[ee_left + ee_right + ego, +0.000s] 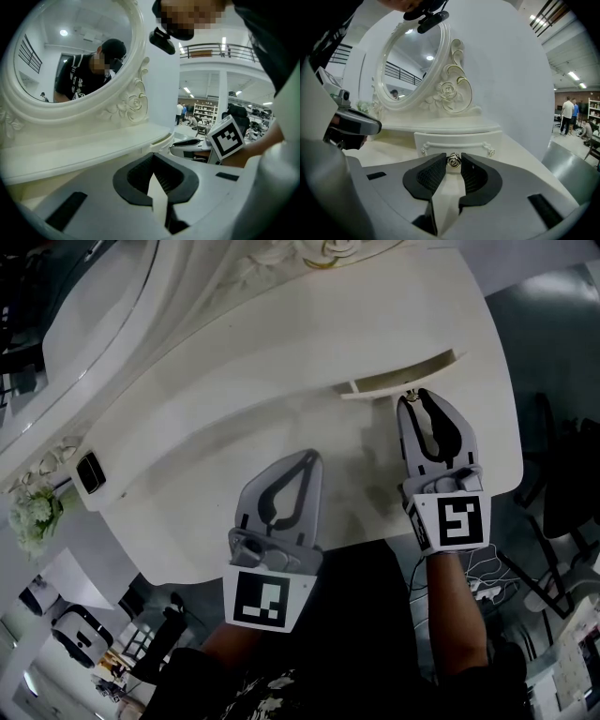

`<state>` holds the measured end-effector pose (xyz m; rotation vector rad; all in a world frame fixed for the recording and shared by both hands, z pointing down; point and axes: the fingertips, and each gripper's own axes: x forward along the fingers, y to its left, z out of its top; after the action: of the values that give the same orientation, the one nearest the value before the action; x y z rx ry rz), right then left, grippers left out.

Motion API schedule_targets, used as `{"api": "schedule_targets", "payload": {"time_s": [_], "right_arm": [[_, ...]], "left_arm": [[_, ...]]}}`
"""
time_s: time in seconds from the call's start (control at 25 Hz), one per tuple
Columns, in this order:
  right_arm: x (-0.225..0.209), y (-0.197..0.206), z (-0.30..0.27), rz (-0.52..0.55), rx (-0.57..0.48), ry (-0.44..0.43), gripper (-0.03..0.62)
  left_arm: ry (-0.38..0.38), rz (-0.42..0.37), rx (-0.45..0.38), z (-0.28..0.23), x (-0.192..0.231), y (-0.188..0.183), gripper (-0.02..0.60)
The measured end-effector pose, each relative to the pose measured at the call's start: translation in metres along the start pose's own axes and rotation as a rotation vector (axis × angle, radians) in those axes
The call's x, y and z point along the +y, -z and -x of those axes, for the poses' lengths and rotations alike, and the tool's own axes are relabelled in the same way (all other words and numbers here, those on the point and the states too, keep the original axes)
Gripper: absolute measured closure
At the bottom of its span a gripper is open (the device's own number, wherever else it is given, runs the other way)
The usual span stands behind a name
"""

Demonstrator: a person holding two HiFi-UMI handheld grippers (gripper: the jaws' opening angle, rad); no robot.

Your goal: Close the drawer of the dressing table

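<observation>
On the white dressing table point(234, 437) a small drawer point(398, 382) stands pulled out a little from the raised shelf under the mirror. In the right gripper view the drawer front point(457, 140) faces me with a gold rose-shaped knob point(453, 161) at its middle. My right gripper point(453, 165) is shut on that knob, a black pad pressing on each side. In the head view its tips point(413, 396) touch the drawer front. My left gripper point(314, 457) hovers over the tabletop to the left, shut and holding nothing.
An oval mirror point(70, 51) in a carved white frame rises behind the shelf. A small black device point(89, 472) sits at the table's left edge beside pale flowers point(33, 512). The table's front edge point(356, 545) runs just ahead of the person's arms, with a dark chair point(562, 474) at the right.
</observation>
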<state>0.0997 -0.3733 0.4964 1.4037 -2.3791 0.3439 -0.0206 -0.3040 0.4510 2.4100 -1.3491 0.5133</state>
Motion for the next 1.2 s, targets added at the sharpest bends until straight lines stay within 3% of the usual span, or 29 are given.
{"api": "schedule_targets", "payload": {"time_s": [1.2], "right_arm": [[-0.002, -0.003, -0.04, 0.012, 0.028, 0.001, 0.505]], "left_arm": [[0.016, 0.015, 0.009, 0.002, 0.014, 0.007, 0.58]]}}
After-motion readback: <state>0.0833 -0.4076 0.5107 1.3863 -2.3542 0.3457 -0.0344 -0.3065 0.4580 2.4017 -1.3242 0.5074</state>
